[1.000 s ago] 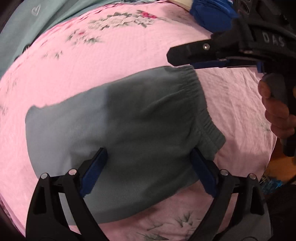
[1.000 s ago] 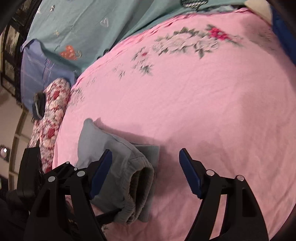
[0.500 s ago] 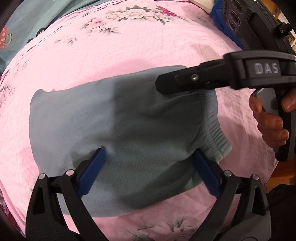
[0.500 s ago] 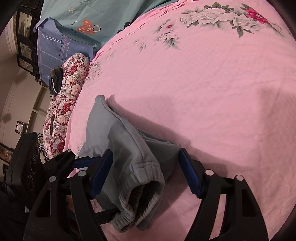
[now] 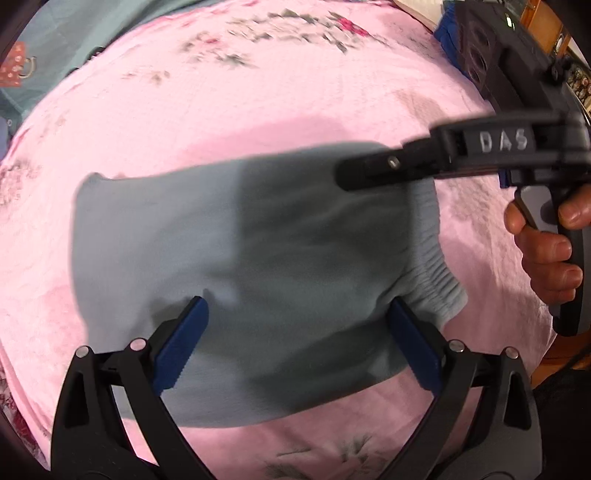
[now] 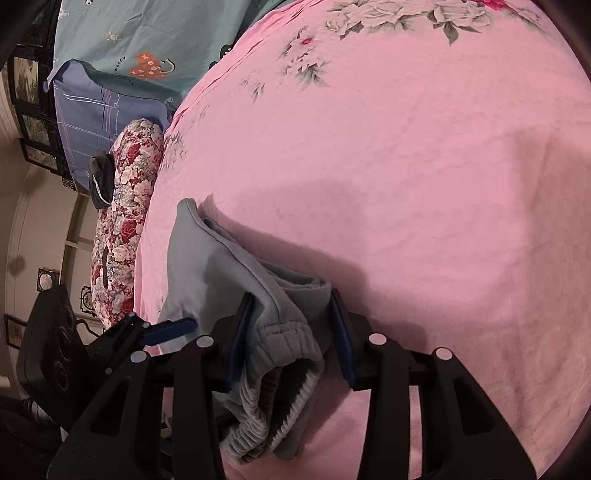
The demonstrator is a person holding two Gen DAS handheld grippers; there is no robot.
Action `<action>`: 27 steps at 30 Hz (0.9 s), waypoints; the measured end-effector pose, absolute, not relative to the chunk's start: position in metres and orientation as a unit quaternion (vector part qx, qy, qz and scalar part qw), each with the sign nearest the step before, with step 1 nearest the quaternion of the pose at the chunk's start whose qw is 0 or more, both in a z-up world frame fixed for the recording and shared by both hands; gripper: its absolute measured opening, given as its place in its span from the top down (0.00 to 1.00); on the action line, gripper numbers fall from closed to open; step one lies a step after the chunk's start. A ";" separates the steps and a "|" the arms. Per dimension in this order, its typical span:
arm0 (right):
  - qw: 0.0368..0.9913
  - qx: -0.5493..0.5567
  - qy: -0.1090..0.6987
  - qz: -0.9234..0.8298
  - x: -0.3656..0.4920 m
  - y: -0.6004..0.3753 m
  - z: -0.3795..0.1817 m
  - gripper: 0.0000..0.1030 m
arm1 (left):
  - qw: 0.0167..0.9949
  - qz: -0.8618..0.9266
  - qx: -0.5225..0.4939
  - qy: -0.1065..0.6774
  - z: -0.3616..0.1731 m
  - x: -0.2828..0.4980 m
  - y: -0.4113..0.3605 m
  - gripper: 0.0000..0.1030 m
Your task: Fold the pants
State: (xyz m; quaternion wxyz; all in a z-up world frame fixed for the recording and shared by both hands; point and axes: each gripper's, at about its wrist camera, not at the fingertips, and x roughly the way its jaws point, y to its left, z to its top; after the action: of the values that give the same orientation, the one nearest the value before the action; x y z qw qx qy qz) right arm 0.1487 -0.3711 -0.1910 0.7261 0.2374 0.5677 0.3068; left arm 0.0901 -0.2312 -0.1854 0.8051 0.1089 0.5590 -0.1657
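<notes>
Grey-blue pants lie folded on the pink floral bedspread, the ribbed waistband at the right. My left gripper stands open wide over the near edge, both blue pads on top of the cloth and nothing pinched. In the right wrist view my right gripper has its jaws closing, with the pants' stacked waistband end between the pads. The pads flank the cloth without visibly squeezing it. One of its fingers reaches over the waistband's far corner in the left wrist view.
A person's hand holds the right gripper's handle at the bed's right edge. A red floral pillow, a blue checked pillow and a teal sheet lie beyond the pink spread. Something blue sits at the far right corner.
The right gripper has come down over the waistband end and its jaws have narrowed from wide apart to close around it. The left gripper stays open over the pants' near edge.
</notes>
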 end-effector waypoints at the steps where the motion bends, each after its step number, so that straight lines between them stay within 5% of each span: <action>1: 0.729 0.231 0.569 0.303 0.149 -0.371 -0.190 0.63 | 0.813 -0.160 0.106 0.549 -0.177 0.090 -0.223 0.04; 16: 0.752 0.221 0.563 0.262 0.143 -0.365 -0.188 0.69 | 0.796 -0.015 -0.097 0.597 -0.186 0.086 -0.034 0.12; 20: 0.754 0.223 0.563 0.254 0.142 -0.364 -0.187 0.69 | 0.783 -0.039 -0.121 0.610 -0.202 0.084 -0.033 0.36; 25: 0.758 0.220 0.564 0.243 0.142 -0.363 -0.186 0.69 | 0.777 -0.049 -0.131 0.614 -0.205 0.085 -0.036 0.39; 27: 0.759 0.220 0.564 0.241 0.141 -0.363 -0.186 0.69 | 0.772 -0.059 -0.138 0.617 -0.206 0.091 -0.040 0.52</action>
State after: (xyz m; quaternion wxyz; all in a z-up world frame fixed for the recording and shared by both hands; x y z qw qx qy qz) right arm 0.1410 -0.3626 -0.1856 0.7590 0.2199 0.5637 0.2406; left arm 0.0908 -0.0398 -0.2056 0.7724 -0.1377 0.6172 -0.0589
